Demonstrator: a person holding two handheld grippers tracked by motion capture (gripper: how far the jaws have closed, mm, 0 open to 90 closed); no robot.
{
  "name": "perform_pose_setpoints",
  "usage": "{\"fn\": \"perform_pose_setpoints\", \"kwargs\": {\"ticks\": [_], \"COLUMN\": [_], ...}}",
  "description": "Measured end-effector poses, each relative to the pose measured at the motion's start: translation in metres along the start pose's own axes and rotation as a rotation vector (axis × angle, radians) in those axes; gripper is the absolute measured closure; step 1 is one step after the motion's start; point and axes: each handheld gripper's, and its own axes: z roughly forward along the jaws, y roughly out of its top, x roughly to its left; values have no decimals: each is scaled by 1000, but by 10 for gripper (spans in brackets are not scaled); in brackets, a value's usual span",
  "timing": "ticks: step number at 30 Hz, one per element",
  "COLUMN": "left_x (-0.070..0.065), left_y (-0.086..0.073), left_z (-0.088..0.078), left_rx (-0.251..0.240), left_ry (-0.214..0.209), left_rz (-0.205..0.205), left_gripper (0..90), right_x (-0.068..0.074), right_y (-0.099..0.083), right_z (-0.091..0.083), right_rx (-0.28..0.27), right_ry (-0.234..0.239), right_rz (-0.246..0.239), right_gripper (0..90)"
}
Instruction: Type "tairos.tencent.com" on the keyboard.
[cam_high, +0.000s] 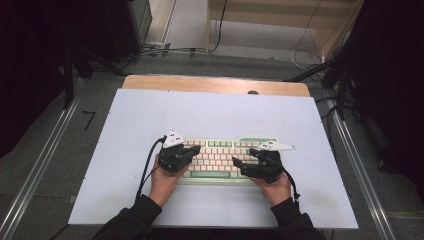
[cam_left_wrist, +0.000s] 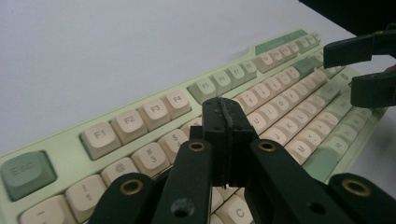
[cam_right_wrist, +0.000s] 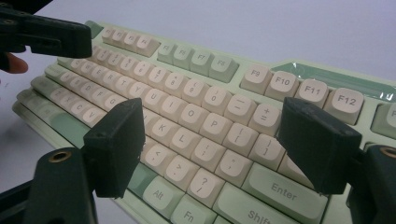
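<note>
A pale green mechanical keyboard with cream and green plastic keycaps (cam_high: 220, 157) is lying flat near the middle of the worktop, toward its near edge. It looks rigid and fairly heavy for its size, with a smooth case; the keycaps would likely pop off if pinched, so the safer hold is probably on the case's left and right ends. The left hand-held gripper (cam_left_wrist: 224, 122) is hovering over the keyboard's left half with its jaws pressed together, holding nothing. The right hand-held gripper (cam_right_wrist: 210, 140) is hanging over the right half with its jaws spread wide and nothing between them. The white sheet covering the wooden worktop (cam_high: 210, 115) is lying smooth. Grey floor, cables and dark curtains are surrounding it.
</note>
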Motion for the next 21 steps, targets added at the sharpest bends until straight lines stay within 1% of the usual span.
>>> {"fn": "perform_pose_setpoints", "kwargs": {"ticks": [3,6,8,9,14,16,21], "left_x": [-2,-5,-7,-8,-9,-8,-8], "left_y": [0,1,0,0,0,0,0], "left_z": [6,13,17,20,26,27,27], "left_rx": [21,53,71,88,116,117,122], "left_ry": [-10,-16,-13,-12,2,2,11], "left_rz": [-2,8,16,22,25,19,20], "left_gripper": [900,900,900,900,900,900,900], "right_x": [1,1,0,0,0,0,0], "right_y": [0,0,0,0,0,0,0], "right_z": [1,1,0,0,1,0,0], "right_rx": [3,3,3,3,4,4,0], "right_ry": [-3,-5,-4,-4,-5,-5,-4], "right_rz": [0,-3,-1,-3,-4,-4,-6], "right_gripper": [211,210,211,211,211,211,212]}}
